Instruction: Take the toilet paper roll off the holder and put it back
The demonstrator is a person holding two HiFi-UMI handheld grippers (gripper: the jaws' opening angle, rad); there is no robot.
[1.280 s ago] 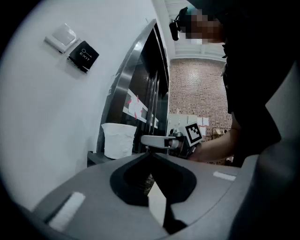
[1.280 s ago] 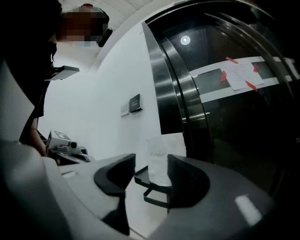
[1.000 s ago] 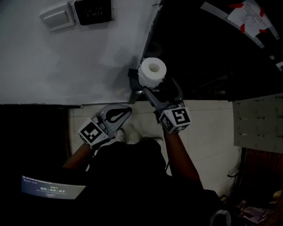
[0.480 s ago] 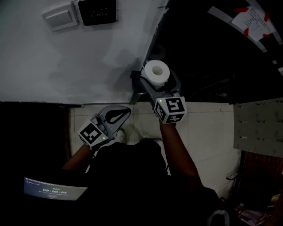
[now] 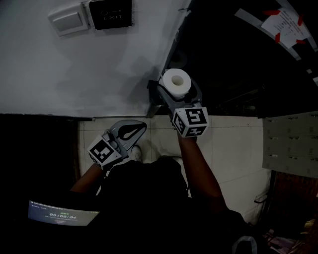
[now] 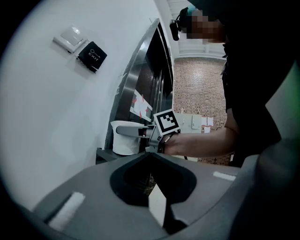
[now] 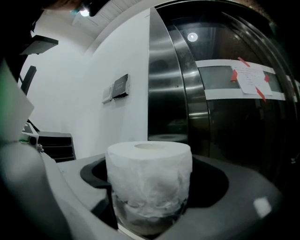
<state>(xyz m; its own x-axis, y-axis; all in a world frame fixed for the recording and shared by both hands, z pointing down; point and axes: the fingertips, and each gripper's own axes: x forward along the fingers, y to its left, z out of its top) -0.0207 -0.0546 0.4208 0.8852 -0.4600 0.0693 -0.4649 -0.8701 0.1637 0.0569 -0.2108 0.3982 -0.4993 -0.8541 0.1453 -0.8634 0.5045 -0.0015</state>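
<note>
I see a white painted wall across the upper left of the head view. A dark, curved polished-metal door adjoins it on the right. Pale floor tiles lie below both.

My left gripper hangs low over the tiles, well apart from the wall fittings. Its jaws are clenched tip to tip with nothing between them.

My right gripper reaches to the wall-door corner. Its jaws grasp the white cylindrical toilet paper roll, one on each side.

The roll stands upright with its core hole facing up, just beside the dark metal holder bracket at that corner. I cannot tell whether the roll rests on the holder.

A black square exit plate and a white rectangular switch plate sit side by side high on the wall.
</note>
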